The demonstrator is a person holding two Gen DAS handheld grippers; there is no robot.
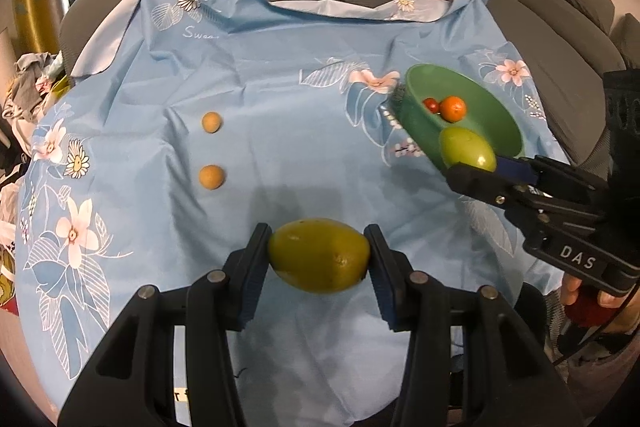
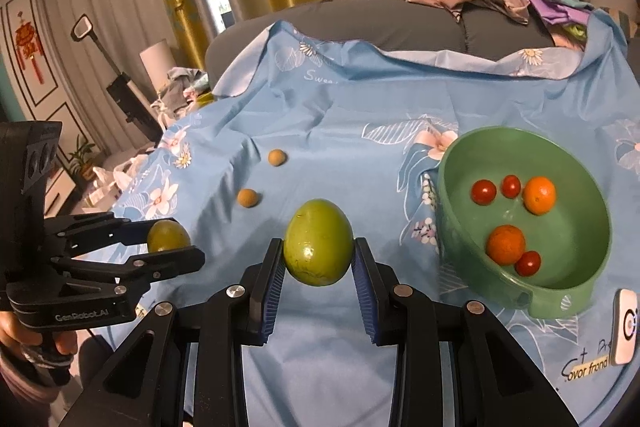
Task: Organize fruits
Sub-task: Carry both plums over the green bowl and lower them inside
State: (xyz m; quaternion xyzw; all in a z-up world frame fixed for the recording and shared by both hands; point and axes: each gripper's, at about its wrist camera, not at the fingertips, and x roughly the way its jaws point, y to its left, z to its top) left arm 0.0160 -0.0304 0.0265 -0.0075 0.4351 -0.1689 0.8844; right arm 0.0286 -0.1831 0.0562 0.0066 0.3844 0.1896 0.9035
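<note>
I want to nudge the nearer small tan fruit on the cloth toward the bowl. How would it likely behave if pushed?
The nearer tan fruit looks nearly round, so it would probably roll rather than slide. The blue cloth is creased, so its path may wander or stall in a fold. Being small, it likely needs only a light touch.

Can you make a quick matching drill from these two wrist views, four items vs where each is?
Items:
1. left gripper
2. right gripper
3. cherry tomatoes
4. small tan round fruits

Places or states:
A. inside the green bowl with the oranges
B. lying loose on the blue floral cloth
C. shut on a green fruit held upright, narrow end up
D. shut on a green fruit held sideways, gripped at its ends

Pairs: 1-D, 2-C, 3-A, 4-B
</note>
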